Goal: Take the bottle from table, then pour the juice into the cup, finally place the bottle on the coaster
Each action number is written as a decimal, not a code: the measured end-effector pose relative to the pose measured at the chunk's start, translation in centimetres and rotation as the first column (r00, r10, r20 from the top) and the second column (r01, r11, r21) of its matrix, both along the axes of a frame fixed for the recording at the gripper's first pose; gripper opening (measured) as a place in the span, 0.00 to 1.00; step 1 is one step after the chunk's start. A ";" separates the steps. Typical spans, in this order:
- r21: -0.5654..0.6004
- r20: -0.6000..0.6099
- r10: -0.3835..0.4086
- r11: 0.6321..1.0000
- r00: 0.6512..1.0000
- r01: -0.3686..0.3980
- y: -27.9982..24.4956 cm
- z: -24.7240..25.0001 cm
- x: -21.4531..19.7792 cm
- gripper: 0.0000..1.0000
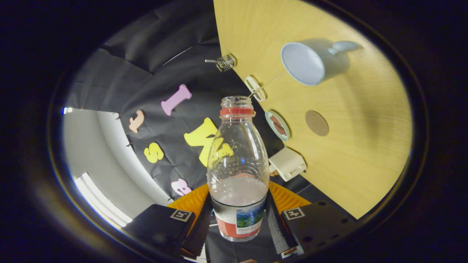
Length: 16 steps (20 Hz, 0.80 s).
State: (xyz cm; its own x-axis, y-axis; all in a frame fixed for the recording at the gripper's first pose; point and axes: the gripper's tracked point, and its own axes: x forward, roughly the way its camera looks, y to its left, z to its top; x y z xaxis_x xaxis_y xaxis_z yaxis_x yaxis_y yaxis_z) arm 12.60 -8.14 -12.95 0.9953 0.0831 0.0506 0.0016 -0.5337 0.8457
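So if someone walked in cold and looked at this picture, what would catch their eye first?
First the clear bottle, uncapped and partly filled with pale juice, clamped between the fingers of the tongs, which are shut on it. Beyond it the wooden table appears steeply tilted, with a pale blue cup and a small round brown coaster nearer the bottle.

Recording booth: black cloth wall (161, 54) behind a pale wooden table (365, 146).
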 end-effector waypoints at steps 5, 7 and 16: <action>0.009 -0.002 0.000 1.000 1.000 0.000 -0.3 -0.2 -0.1 0.76; 0.017 0.000 0.002 1.000 1.000 -0.002 -0.3 -0.2 -0.1 0.76; 0.022 -0.005 -0.009 1.000 1.000 0.009 -0.9 -0.3 0.3 0.76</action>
